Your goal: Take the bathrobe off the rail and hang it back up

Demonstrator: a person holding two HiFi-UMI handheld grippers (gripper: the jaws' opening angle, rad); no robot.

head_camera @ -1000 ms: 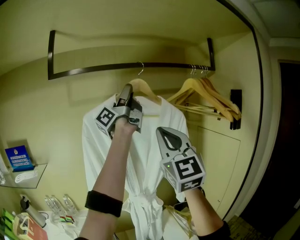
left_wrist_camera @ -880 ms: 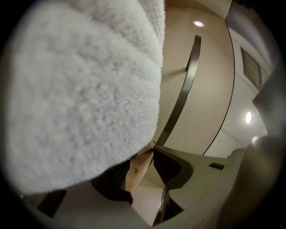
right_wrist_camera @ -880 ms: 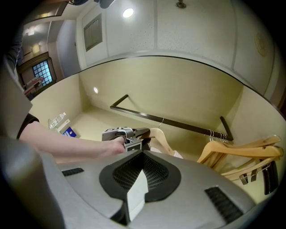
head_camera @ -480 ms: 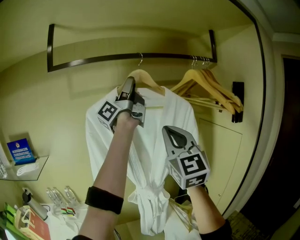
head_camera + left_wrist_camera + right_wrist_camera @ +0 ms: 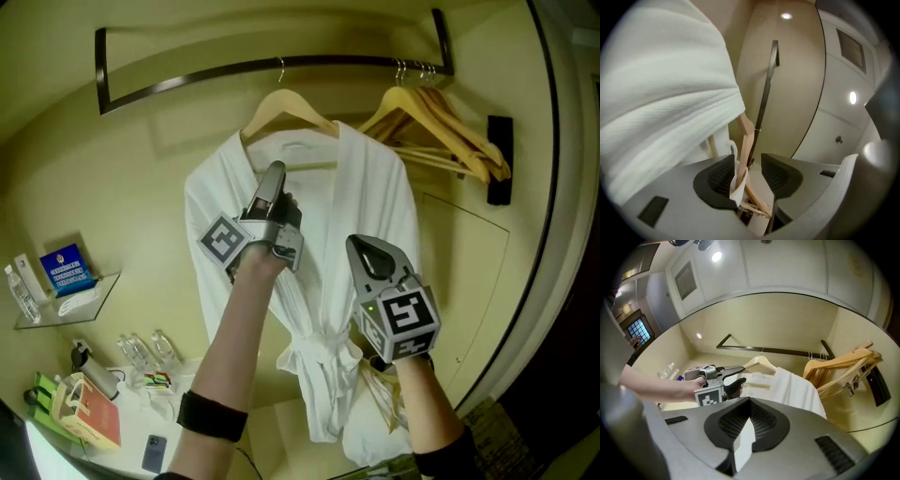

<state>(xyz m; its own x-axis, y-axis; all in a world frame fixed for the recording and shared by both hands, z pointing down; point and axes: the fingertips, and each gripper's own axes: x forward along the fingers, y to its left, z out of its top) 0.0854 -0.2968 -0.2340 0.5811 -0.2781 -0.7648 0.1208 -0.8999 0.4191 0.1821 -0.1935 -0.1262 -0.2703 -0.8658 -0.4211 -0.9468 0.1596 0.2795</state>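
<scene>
**Fingers.** The left gripper (image 5: 279, 187) points upward in front of the bathrobe's (image 5: 361, 206) upper front, just below the collar. In the left gripper view its fingers (image 5: 717, 176) stand partly apart. A strip of white fabric lies against the pad at the view's left, and the opposite pad is bare, so nothing is clamped. The wooden hanger (image 5: 745, 136) and the dark rail (image 5: 766, 89) show through the gap. The right gripper (image 5: 367, 258) is held in front of the robe's right side, above the tied belt (image 5: 319, 352). Its fingers (image 5: 764, 420) are closed, pad against pad, with nothing gripped between them.

**Bathrobe.** The bathrobe is white with a ribbed weave. It hangs on the hanger (image 5: 286, 103), whose hook sits on the rail (image 5: 281, 64). The front is closed and the belt is knotted at the waist. Empty wooden hangers (image 5: 441, 122) hang further right on the same rail, clear of the robe.

**Change from the earlier frames.** One second ago the left gripper was up at the hanger's shoulder. It now sits lower, against the robe's chest. The right gripper has also dropped, from chest level to near the waist. The robe stays on the rail. The rail and hangers now appear higher in the head view.
</scene>
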